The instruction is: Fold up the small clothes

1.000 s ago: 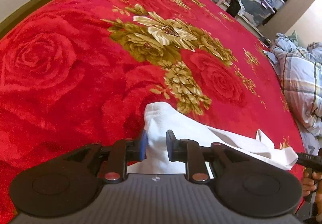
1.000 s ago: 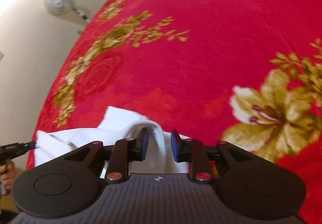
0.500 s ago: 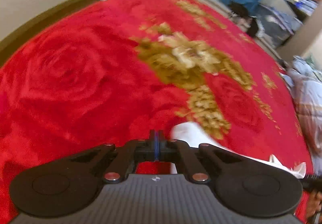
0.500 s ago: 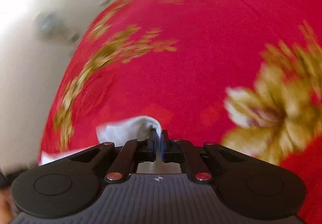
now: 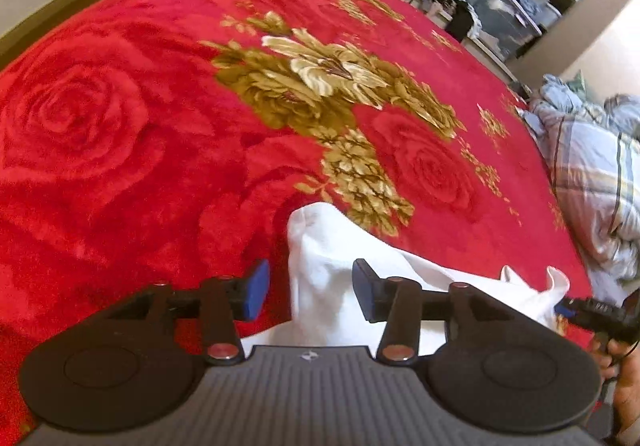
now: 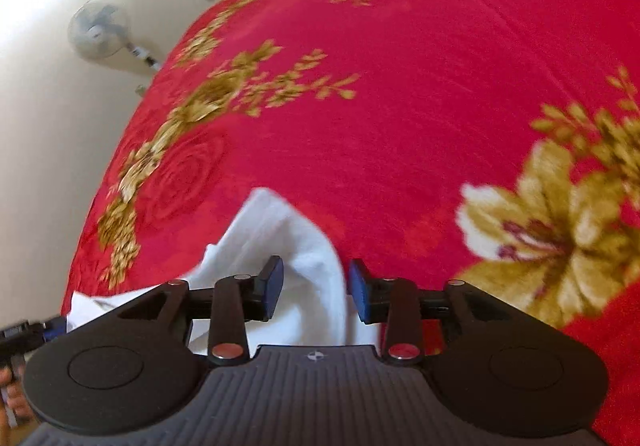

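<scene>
Cloth is thin, white, limp: the garment (image 5: 320, 278) will sag and crease, weighs next to nothing, so I'd pinch at a corner or folded edge, not mid-panel. It lies bunched on the red blanket (image 5: 120, 145) of the bed, stretched between my two grippers. Left gripper (image 5: 310, 288) jaws are spread with a raised ridge of cloth between them, not pinched; right gripper (image 6: 316, 292) same, jaws parted either side of a fold.

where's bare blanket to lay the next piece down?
Free: the red blanket left of and beyond the white garment, up to the gold flower print. Crowded: the near edge, where both open grippers, left and right, straddle the garment, and the plaid bedding on the right.
</scene>
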Demonstrator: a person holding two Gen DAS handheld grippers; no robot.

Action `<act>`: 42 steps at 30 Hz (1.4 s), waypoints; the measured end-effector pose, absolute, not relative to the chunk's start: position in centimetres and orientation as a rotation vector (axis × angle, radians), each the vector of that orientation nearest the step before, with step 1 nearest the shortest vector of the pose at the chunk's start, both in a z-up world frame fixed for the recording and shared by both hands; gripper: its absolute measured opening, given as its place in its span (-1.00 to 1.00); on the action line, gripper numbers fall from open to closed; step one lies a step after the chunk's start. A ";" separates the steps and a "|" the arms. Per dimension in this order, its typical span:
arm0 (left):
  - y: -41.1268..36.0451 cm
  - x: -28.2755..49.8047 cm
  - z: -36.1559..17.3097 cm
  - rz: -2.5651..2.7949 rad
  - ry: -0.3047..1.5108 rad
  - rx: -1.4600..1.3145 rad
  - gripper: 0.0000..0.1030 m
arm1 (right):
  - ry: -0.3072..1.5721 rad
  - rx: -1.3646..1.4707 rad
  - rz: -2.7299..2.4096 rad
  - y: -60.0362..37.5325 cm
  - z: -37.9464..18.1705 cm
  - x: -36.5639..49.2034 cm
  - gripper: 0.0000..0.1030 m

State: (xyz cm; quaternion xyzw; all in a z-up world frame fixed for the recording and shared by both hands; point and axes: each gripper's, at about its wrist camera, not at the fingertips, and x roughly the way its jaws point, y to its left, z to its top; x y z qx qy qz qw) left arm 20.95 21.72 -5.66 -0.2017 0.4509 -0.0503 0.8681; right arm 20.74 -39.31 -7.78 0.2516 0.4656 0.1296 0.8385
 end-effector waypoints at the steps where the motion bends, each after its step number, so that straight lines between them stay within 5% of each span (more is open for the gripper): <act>1: 21.5 21.2 -5.8 -0.106 0.944 -0.417 0.00 | 0.977 0.521 0.284 -39.1 -7.7 20.9 -0.26; 9: 21.1 22.9 -7.3 -0.118 0.944 -0.434 -0.09 | 0.938 0.480 0.279 -38.3 -7.8 21.5 -0.26; 10: 21.0 23.0 -7.5 -0.133 0.948 -0.435 -0.23 | 0.934 0.475 0.279 -38.3 -7.8 21.4 -0.27; 11: 20.9 23.1 -7.6 -0.140 0.950 -0.424 -0.66 | 0.931 0.474 0.282 -38.2 -7.7 21.5 -0.29; 12: 20.9 23.1 -7.4 -0.142 0.941 -0.409 -0.86 | 0.926 0.474 0.284 -38.1 -7.7 21.5 -0.44; 13: 21.0 23.0 -7.0 -0.143 0.916 -0.404 -0.87 | 0.920 0.472 0.287 -38.1 -7.6 21.6 -0.86; 15: 21.7 22.5 -5.6 -0.128 0.832 -0.425 -0.88 | 0.886 0.476 0.271 -38.4 -7.3 21.5 -0.94; 22: 23.7 23.0 -6.5 -0.015 0.902 -0.505 -0.84 | 0.884 0.529 0.089 -39.9 -7.9 21.8 -0.87; 24: 24.2 22.9 -6.5 -0.043 0.901 -0.557 -0.57 | 0.927 0.519 0.021 -40.3 -8.7 21.9 -0.84; 28: 23.7 23.0 -6.9 -0.101 0.931 -0.551 -0.06 | 0.916 0.575 0.118 -40.2 -8.7 22.0 -0.19; 32: 21.9 23.2 -7.5 -0.119 0.966 -0.476 -0.06 | 0.926 0.545 0.172 -38.9 -8.7 22.2 -0.17; 34: 21.5 23.0 -7.8 -0.139 0.972 -0.467 -0.20 | 0.944 0.510 0.172 -38.2 -9.0 22.2 -0.23; 35: 21.4 22.9 -7.8 -0.147 0.968 -0.455 -0.85 | 0.948 0.500 0.177 -37.9 -8.9 22.3 -0.34; 36: 21.3 22.8 -7.4 -0.140 0.951 -0.431 -0.93 | 0.943 0.489 0.183 -37.7 -8.8 22.3 -0.83; 37: 21.4 22.4 -6.9 -0.132 0.921 -0.424 -0.93 | 0.927 0.480 0.192 -37.6 -8.5 22.2 -0.93; 42: 22.6 20.7 -5.6 -0.075 0.860 -0.455 -0.93 | 0.774 0.497 0.258 -38.0 -6.4 21.2 -0.89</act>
